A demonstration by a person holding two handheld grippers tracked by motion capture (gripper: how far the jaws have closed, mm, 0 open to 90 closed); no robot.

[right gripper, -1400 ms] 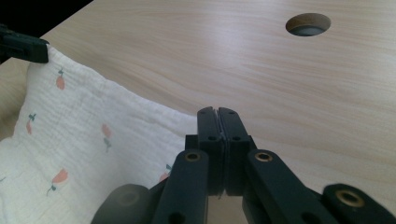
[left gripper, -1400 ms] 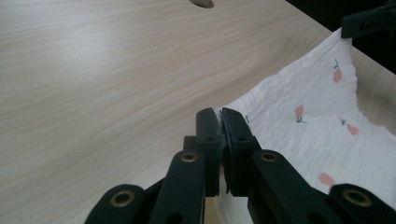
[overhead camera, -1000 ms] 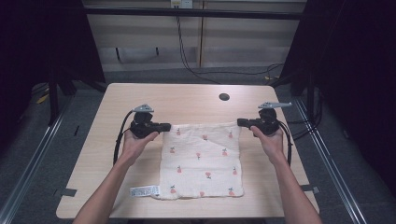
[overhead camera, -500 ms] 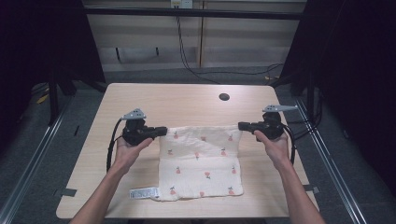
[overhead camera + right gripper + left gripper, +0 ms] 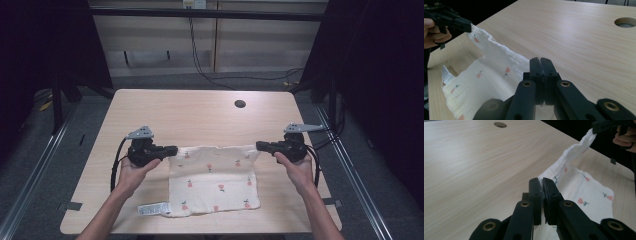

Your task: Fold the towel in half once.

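On the counter (image 5: 200, 110), in the high view, the printed cloth (image 5: 215, 182) lay with its near half flat and its far edge lifted off the wood. The left tongs (image 5: 172, 149) pinched the far left corner, the right tongs (image 5: 260, 146) the far right corner, jaws pressed together on the fabric in both cases. A white care label (image 5: 152, 208) projected from the near left corner. Compared with the earlier high views, both hands had drawn toward the person, carrying the far edge with them; the cloth covered less depth of the counter, and its far edge sat nearer the near edge. Judged from this, a fold of the far half over the near half was under way and not yet laid down.

From the left gripper view, the left tongs (image 5: 542, 182) were closed on the cloth (image 5: 584, 192) corner, with the far edge rising in a ridge to the right tongs (image 5: 596, 129), held clear of the counter (image 5: 474, 165).

From the right gripper view, the right tongs (image 5: 540, 62) were clamped on the cloth (image 5: 486, 82), whose edge ran up to the left tongs (image 5: 467, 27). Edge tension appeared moderate, with a slight sag between grips. The cable hole (image 5: 625, 22) lay well apart.
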